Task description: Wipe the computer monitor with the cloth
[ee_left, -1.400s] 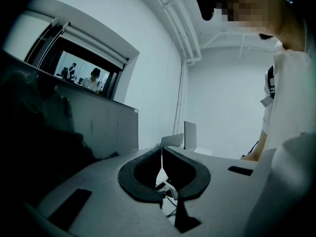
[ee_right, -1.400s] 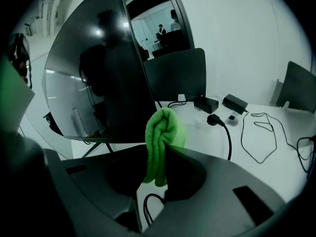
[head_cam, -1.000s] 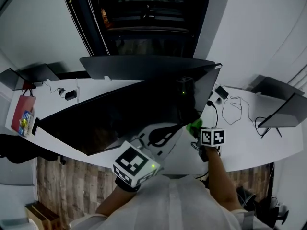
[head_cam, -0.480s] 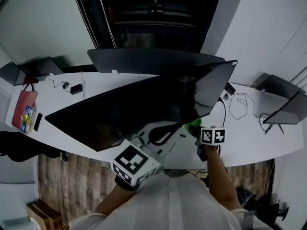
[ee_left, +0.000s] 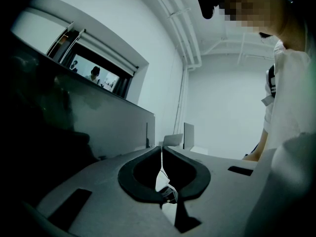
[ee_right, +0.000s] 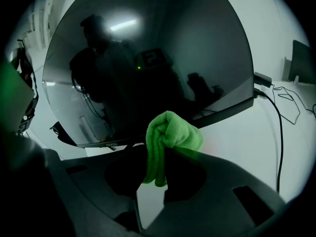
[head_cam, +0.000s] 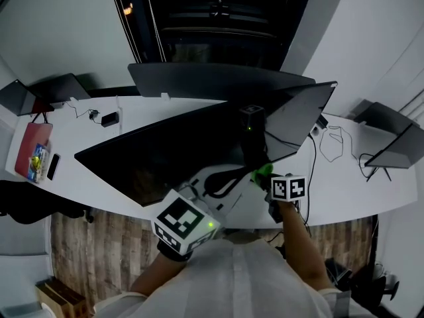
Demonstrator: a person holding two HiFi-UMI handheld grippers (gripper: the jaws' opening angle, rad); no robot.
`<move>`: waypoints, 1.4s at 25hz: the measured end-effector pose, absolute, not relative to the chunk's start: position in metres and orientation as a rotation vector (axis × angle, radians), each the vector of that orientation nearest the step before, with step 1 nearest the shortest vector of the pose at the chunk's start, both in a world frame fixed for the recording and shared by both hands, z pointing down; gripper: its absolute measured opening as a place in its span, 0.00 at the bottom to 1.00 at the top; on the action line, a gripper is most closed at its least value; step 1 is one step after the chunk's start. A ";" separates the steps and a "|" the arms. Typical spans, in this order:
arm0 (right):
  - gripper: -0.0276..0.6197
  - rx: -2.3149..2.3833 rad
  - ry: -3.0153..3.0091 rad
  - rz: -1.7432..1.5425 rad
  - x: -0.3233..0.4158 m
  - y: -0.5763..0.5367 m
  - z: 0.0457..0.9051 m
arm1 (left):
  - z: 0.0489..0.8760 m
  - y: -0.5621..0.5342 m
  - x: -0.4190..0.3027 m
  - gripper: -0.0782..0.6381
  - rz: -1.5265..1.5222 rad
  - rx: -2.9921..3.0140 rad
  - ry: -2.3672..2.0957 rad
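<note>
Cloth (ee_right: 173, 132) (folded lengthwise) points up toward monitor (ee_right: 148, 58).

A long white counter (head_cam: 368, 194) curves across the room. Pale walls (head_cam: 59, 38) stand on both sides of a dark glazed opening (head_cam: 212, 32) (what lies beyond is too dark to tell), where one small warm light (head_cam: 128, 9) glows. Below the counter's near edge lies a brown wood-plank floor (head_cam: 86, 247). The left gripper view shows white ceiling pipes (ee_left: 183, 28) and a long high window (ee_left: 94, 72).
</note>
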State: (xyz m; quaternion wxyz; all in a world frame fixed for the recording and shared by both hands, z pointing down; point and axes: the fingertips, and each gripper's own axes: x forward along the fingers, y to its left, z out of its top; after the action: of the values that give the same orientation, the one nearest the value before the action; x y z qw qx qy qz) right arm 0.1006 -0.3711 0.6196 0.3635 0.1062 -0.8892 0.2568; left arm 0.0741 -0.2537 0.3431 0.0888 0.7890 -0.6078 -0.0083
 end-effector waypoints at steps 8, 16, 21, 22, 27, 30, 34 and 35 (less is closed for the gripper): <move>0.15 0.225 -2.266 0.570 0.085 -0.337 0.619 | 0.340 -0.228 0.063 0.14 -0.039 2.344 -1.831; 0.15 0.151 -2.259 0.516 0.061 -0.285 0.620 | 0.340 -0.186 0.046 0.14 -0.060 2.306 -1.893; 0.15 0.109 -2.263 0.489 0.046 -0.255 0.622 | 0.342 -0.157 0.034 0.14 -0.063 2.269 -1.936; 0.15 0.104 -2.262 0.485 0.044 -0.250 0.622 | 0.343 -0.151 0.032 0.14 -0.062 2.262 -1.945; 0.15 0.068 -2.257 0.466 0.032 -0.224 0.625 | 0.343 -0.125 0.021 0.14 -0.062 2.231 -1.985; 0.15 0.031 -2.251 0.452 0.023 -0.205 0.627 | 0.344 -0.110 0.015 0.14 -0.058 2.216 -2.004; 0.15 -0.031 -2.241 0.423 0.014 -0.183 0.631 | 0.346 -0.094 0.006 0.14 -0.051 2.188 -2.042; 0.15 -0.048 -2.237 0.418 0.011 -0.176 0.633 | 0.346 -0.090 0.004 0.14 -0.053 2.181 -2.050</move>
State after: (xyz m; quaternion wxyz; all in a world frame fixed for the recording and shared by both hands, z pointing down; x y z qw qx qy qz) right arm 0.0114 -0.1761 0.6326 0.4195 -0.0190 -0.8922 0.1665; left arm 0.0039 -0.0902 0.3456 0.0738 0.7267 -0.6828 -0.0176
